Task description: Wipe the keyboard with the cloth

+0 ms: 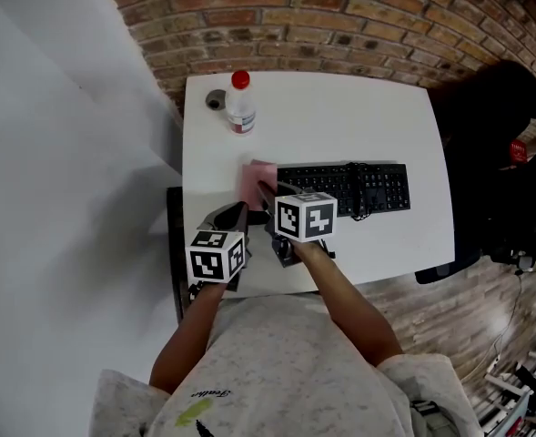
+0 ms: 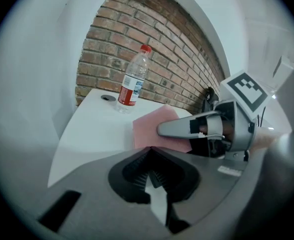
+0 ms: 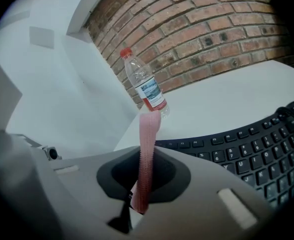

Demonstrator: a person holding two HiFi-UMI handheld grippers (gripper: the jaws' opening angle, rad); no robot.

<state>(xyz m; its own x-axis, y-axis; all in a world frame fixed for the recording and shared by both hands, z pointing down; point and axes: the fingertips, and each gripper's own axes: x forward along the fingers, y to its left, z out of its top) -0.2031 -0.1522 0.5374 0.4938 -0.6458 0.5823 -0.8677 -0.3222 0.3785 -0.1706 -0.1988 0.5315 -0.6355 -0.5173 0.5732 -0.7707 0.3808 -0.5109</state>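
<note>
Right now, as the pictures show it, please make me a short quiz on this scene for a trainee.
1. True or false: the right gripper is shut on the pink cloth.
2. The bottle has a cap coloured: A red, B blue, C green.
3. Fill in: the keyboard lies on a white ____.
Key: 1 true; 2 A; 3 table.

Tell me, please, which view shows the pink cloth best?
Left gripper view: the pink cloth shows its broad face. The right gripper view sees it edge-on between the jaws; the head view shows a small patch.
</note>
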